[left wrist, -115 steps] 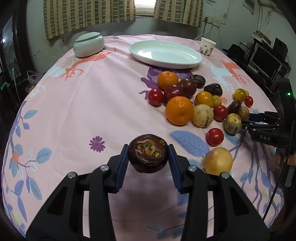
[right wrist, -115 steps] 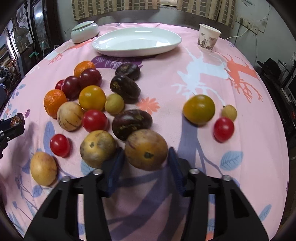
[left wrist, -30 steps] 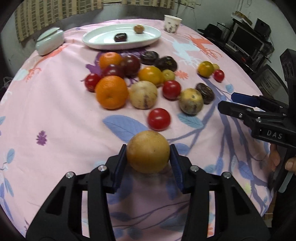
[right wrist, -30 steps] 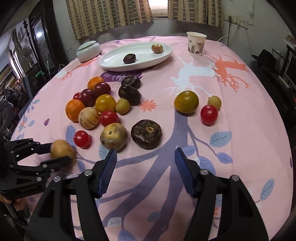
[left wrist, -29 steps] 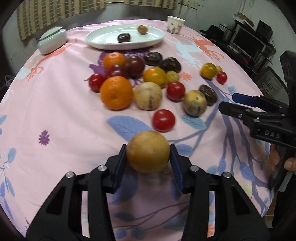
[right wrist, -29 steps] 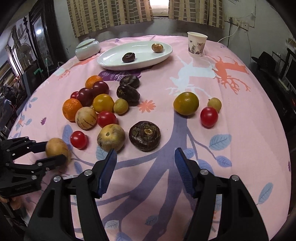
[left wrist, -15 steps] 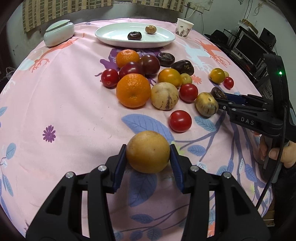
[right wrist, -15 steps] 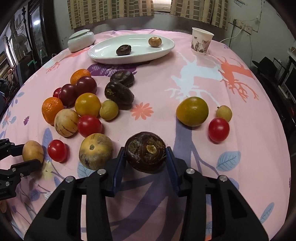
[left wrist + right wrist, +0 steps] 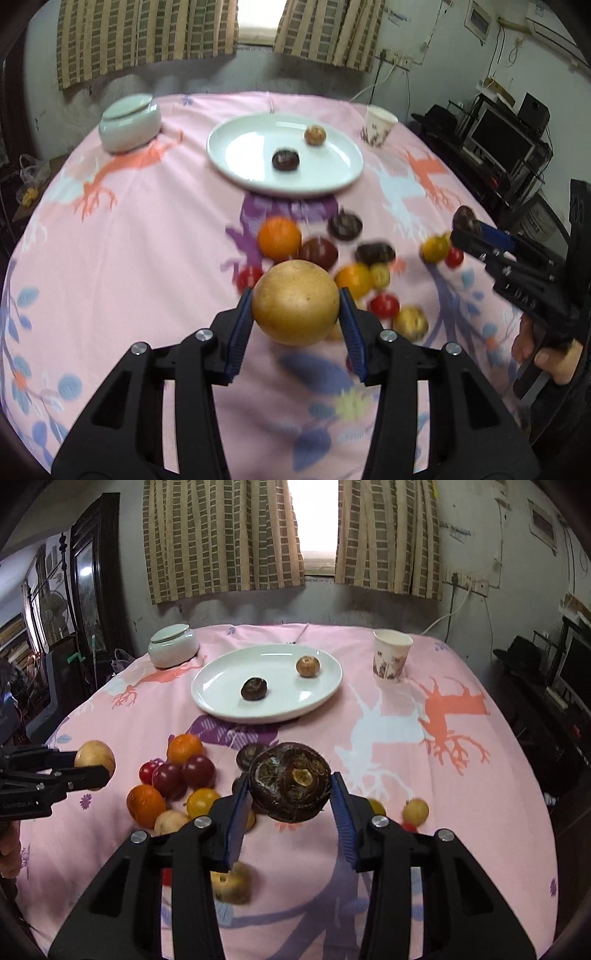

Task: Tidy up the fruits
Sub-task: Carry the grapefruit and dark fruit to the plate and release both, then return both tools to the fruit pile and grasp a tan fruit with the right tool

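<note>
We hold two fruits off the table at once. The left gripper (image 9: 296,309) is clamped on a round tan-yellow fruit (image 9: 295,302), both blue pads (image 9: 242,325) pressed to its sides, fruit lifted above the pink tablecloth (image 9: 129,258). The right gripper (image 9: 290,793) has just closed its jaws and now grips a dark brown, rough-skinned fruit (image 9: 290,785) w/ a pale spot on top, also clear of the cloth.

Ref. positions:
- White oval plate (image 9: 221,686): toward the table's far edge, approx. centre. It carries one dark fruit (image 9: 254,689) and one light brown fruit (image 9: 307,665), apart from each other.
- Lidded white bowl (image 9: 173,645): far left corner area, beside the plate.
- Paper cup (image 9: 392,656): far right, upright.
- Loose fruit cluster (image 9: 173,775) (oranges, red, dark and yellow pcs): mid-table, between the plate and the near edge. Motion blur in the left view; exact count we cannot tell.
</note>
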`<control>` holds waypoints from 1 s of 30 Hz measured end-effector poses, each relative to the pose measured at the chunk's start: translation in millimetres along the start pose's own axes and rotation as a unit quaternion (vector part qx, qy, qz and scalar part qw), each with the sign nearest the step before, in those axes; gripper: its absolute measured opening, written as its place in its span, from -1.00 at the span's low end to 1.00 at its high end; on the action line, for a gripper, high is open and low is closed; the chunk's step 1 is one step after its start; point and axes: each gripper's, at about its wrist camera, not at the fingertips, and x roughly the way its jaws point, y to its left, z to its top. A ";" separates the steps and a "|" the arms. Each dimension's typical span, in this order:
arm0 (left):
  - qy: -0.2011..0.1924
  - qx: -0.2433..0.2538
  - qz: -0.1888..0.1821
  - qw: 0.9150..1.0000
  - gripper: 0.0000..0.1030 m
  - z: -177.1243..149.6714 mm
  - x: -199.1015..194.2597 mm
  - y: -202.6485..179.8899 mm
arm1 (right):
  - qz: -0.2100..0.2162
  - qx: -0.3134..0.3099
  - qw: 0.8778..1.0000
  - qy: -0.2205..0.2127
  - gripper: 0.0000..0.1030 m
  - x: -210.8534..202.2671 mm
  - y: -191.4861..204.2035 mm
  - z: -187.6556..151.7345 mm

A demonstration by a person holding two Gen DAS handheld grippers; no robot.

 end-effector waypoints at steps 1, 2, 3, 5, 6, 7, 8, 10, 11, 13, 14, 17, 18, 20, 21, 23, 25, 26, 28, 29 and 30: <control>0.000 0.004 -0.005 1.000 -0.10 12.5 6.2 0.1 | -0.012 -0.010 1.000 -0.002 -0.16 9.3 2.4 9.7; -0.002 0.004 -0.003 1.000 -0.10 26.4 14.3 1.6 | -0.016 -0.011 1.000 -0.001 -0.16 18.2 2.8 18.1; -0.007 -0.001 0.006 1.000 -0.10 41.0 23.8 4.5 | -0.014 -0.008 1.000 0.005 -0.16 30.8 2.6 28.2; -0.013 -0.008 0.023 1.000 -0.10 64.7 44.1 9.8 | -0.012 -0.006 1.000 0.014 -0.16 53.5 2.2 43.7; -0.014 -0.011 0.029 0.999 -0.10 75.9 56.1 12.5 | -0.015 -0.012 1.000 0.018 -0.16 65.8 3.8 51.1; -0.012 -0.014 0.034 0.999 -0.10 85.1 67.9 15.3 | -0.020 -0.024 0.999 0.022 -0.16 78.5 7.0 57.0; -0.009 -0.017 0.039 0.999 -0.10 91.6 78.7 18.1 | -0.031 -0.042 0.998 0.028 -0.16 93.0 10.4 61.6; 0.005 -0.021 0.052 0.998 -0.10 103.7 104.0 22.9 | -0.042 -0.063 0.996 0.045 -0.16 119.1 15.2 67.1; 0.011 -0.020 0.053 0.998 -0.10 107.3 112.8 24.5 | -0.041 -0.069 0.995 0.052 -0.16 129.0 16.8 68.4; 0.021 -0.020 0.062 0.998 -0.10 110.2 132.3 28.7 | -0.043 -0.087 0.993 0.062 -0.16 147.5 20.9 71.0; 0.024 -0.020 0.068 0.997 -0.10 111.0 138.6 30.1 | -0.045 -0.095 0.992 0.070 -0.16 155.7 22.7 71.5; 0.014 -0.032 0.068 0.997 -0.09 114.7 148.7 36.4 | -0.060 -0.110 0.989 0.072 -0.11 169.1 28.3 73.9; 0.003 -0.043 0.063 0.997 0.04 116.0 147.6 38.9 | -0.077 -0.125 0.987 0.071 0.08 172.5 32.2 74.9; -0.030 -0.054 0.064 0.996 0.52 118.1 136.4 40.8 | -0.107 -0.139 0.983 0.053 0.19 168.5 35.4 74.8; -0.052 -0.052 0.074 0.995 0.61 118.8 126.8 39.5 | -0.101 -0.135 0.985 0.047 0.20 163.3 33.7 74.9; -0.077 -0.032 0.085 0.993 0.62 119.5 107.9 34.9 | -0.088 -0.121 0.988 0.046 0.20 153.3 27.1 75.7; -0.082 -0.019 0.097 0.992 0.62 118.8 92.5 32.4 | -0.084 -0.109 0.990 0.040 0.19 136.9 18.9 73.2; -0.084 -0.018 0.098 0.992 0.62 115.9 84.2 32.6 | -0.079 -0.102 0.991 0.038 0.19 128.9 14.6 71.4; -0.087 -0.021 0.090 0.992 0.63 105.8 68.1 32.9 | -0.067 -0.083 0.994 0.037 0.20 109.3 5.3 64.2; -0.088 -0.021 0.088 0.992 0.66 98.6 60.0 31.5 | -0.061 -0.072 0.995 0.036 0.20 96.4 0.1 58.5; -0.088 -0.019 0.087 0.992 0.68 90.7 52.9 30.0 | -0.053 -0.063 0.996 0.034 0.20 84.2 -4.4 52.2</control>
